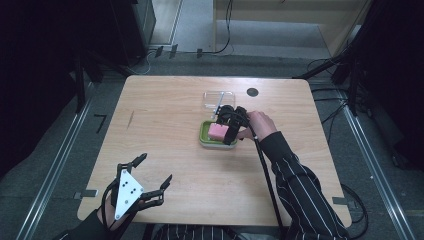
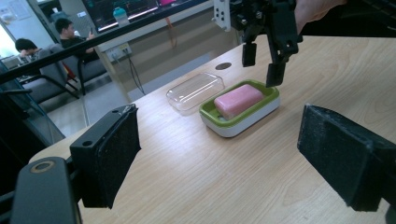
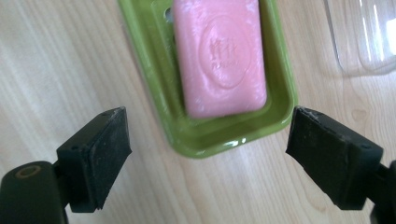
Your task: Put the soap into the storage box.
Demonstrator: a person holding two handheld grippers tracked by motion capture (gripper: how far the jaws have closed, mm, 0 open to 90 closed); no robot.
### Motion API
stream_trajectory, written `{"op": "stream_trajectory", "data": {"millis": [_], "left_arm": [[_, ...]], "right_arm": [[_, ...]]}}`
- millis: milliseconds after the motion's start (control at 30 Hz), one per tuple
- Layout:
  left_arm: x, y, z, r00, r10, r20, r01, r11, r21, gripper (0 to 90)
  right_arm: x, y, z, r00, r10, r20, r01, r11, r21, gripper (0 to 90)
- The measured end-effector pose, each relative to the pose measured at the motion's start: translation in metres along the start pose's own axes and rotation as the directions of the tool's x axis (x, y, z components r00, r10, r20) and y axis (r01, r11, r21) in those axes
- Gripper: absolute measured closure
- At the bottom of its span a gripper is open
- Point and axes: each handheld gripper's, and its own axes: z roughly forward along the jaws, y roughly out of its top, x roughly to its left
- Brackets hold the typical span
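Note:
A pink bar of soap [image 1: 218, 131] [image 2: 237, 100] [image 3: 219, 56] lies in a green soap dish [image 1: 206, 140] [image 2: 233, 125] [image 3: 201, 135] with a white base near the table's middle. The dish's clear lid [image 1: 218, 99] [image 2: 195, 90] [image 3: 369, 37] rests on the table just behind it. My right gripper [image 1: 229, 125] [image 2: 261, 63] [image 3: 208, 149] hangs open over the near end of the dish, its jaws spread wider than the dish and holding nothing. My left gripper [image 1: 156, 170] [image 2: 219, 154] stands open near the front left corner of the table, nothing between its pads.
The wooden table [image 1: 165, 110] has a round black hole [image 1: 252, 92] at the back right. A black cable [image 1: 265, 170] trails from my right gripper along the striped sleeve [image 1: 300, 190]. Beyond the table are chairs and seated people [image 2: 70, 32].

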Motion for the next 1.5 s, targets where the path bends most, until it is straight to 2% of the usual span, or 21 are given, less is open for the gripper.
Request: {"op": "stream_trajectory", "data": {"millis": [100,367,500,733,833,933,1067,1100,1333,1367,1467,1500], "left_arm": [[0.000,0.000,0.000,1.0000,-0.001,0.000,0.001,1.0000,0.000,13.3],[-0.001,0.000,0.000,1.0000,-0.001,0.002,0.001,1.0000,0.002,13.3],[-0.001,0.000,0.000,1.0000,-0.001,0.001,0.001,1.0000,0.003,13.3],[-0.001,0.000,0.001,1.0000,-0.003,0.002,0.003,1.0000,0.005,13.3],[-0.001,0.000,0.001,1.0000,-0.005,0.002,0.005,1.0000,0.005,13.3],[-0.001,0.000,0.001,1.0000,-0.007,0.000,0.007,1.0000,0.006,13.3],[-0.001,0.001,0.001,1.0000,-0.003,0.003,0.003,1.0000,0.009,13.3],[-0.001,0.001,0.001,1.0000,-0.002,0.004,0.002,1.0000,0.009,13.3],[-0.001,0.001,0.001,1.0000,-0.005,0.002,0.005,0.9999,0.009,13.3],[-0.001,0.001,0.001,1.0000,-0.005,0.003,0.005,1.0000,0.008,13.2],[-0.001,0.001,0.002,1.0000,-0.006,0.002,0.006,1.0000,0.008,13.3],[-0.001,0.001,0.002,1.0000,-0.001,0.003,0.001,1.0000,0.008,13.3]], "right_arm": [[0.003,-0.002,-0.003,1.0000,-0.001,0.001,0.001,1.000,0.009,12.7],[0.018,-0.022,-0.011,0.9986,0.050,0.015,-0.051,0.997,0.052,10.4],[0.023,-0.028,-0.013,0.9982,0.056,0.021,-0.057,0.996,0.064,10.3],[0.032,-0.053,-0.017,0.9945,0.098,0.037,-0.101,0.991,0.092,9.7],[0.035,-0.060,-0.017,0.9931,0.108,0.045,-0.112,0.990,0.086,9.7],[0.040,-0.076,-0.017,0.9881,0.148,0.040,-0.152,0.984,0.094,9.6],[0.044,-0.087,-0.016,0.9843,0.171,0.044,-0.174,0.980,0.101,9.6],[0.048,-0.096,-0.016,0.9819,0.189,0.014,-0.189,0.978,0.090,9.6],[0.060,-0.118,-0.015,0.9785,0.206,0.017,-0.206,0.974,0.094,8.4],[0.067,-0.125,-0.015,0.9776,0.210,0.014,-0.210,0.974,0.079,8.0],[0.070,-0.131,-0.016,0.9779,0.209,0.007,-0.209,0.975,0.071,8.0],[0.072,-0.134,-0.018,0.9742,0.226,0.001,-0.226,0.973,0.056,8.0]]}}
